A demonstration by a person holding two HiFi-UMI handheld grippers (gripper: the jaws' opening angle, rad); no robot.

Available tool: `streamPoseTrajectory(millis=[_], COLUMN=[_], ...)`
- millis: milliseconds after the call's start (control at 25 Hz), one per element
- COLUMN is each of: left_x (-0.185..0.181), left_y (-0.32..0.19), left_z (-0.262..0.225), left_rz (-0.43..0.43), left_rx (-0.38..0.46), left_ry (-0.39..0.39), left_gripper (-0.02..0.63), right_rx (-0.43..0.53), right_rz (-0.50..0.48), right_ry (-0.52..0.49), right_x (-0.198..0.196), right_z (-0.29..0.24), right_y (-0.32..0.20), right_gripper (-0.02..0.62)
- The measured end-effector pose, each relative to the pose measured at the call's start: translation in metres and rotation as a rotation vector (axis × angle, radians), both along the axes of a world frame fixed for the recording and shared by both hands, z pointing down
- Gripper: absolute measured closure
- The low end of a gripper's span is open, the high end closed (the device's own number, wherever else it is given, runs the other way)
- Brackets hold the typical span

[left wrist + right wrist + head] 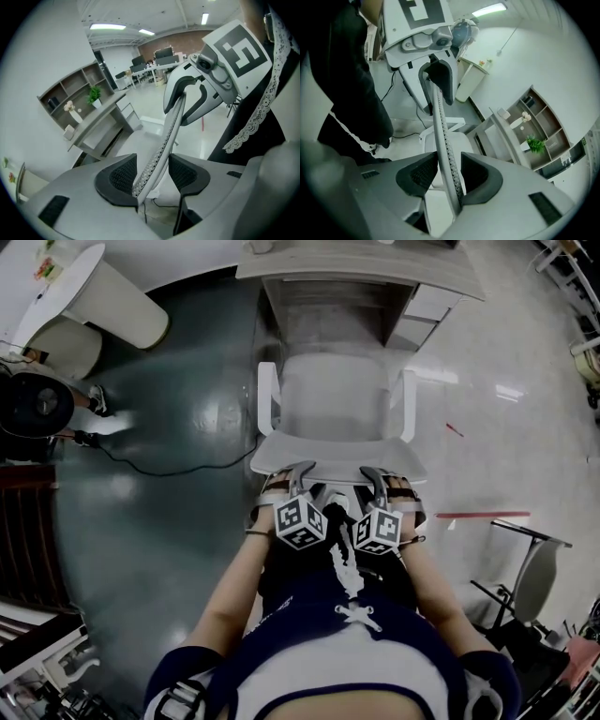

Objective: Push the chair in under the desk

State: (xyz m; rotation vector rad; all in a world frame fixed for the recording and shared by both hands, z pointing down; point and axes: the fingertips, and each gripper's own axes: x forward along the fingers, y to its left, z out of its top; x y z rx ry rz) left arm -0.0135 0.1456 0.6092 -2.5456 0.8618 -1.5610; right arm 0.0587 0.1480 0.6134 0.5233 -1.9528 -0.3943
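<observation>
**Behind the chair (342, 395), left gripper (302, 474) and right gripper (373, 476) sit loose astride its backrest (337, 461)**

Across the glossy floor (159, 540), seen from where I stand, the grey tabletop (361, 261) is at the far end. The white chair faces it squarely, seat front toward the opening beneath and backrest toward the person. The seat's front edge reaches that opening. The rest of the seat and both armrests (266, 399) stand out on the open floor. The top of the backrest runs side to side in front of the person, parallel to the tabletop's front edge.

Only the head view gives that layout, along with a black cable (169, 468) trailing over the floor to the left. It shows the two grippers side by side, close together on the backrest's top, but not how their fingers stand.

The gripper views show that. In the left gripper view the perforated edge of the backrest passes between the dark fingers (117, 177). They stand apart and do not clamp it. The right gripper view shows the same: fingers (480, 176) spread wide, the edge running between them unpinched. Each of these views also catches the other gripper further along the edge. Both show a shelf unit (70, 93) against the wall holding a small green plant (94, 95), which the head view does not show.
</observation>
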Motion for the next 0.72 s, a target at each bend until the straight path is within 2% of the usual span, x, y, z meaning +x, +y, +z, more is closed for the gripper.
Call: streamPoseTrajectory(millis=[720], left_x=[-0.001], left_y=[-0.051], left_z=[0.000], left_rz=[-0.045], left_rx=[-0.009], left_ry=[0.030], left_gripper=[0.377], right_rx=[0.027], right_rz=[-0.019], right_ry=[-0.007], right_x=[-0.001], right_z=[0.001], right_y=[-0.049], right_gripper=[0.460])
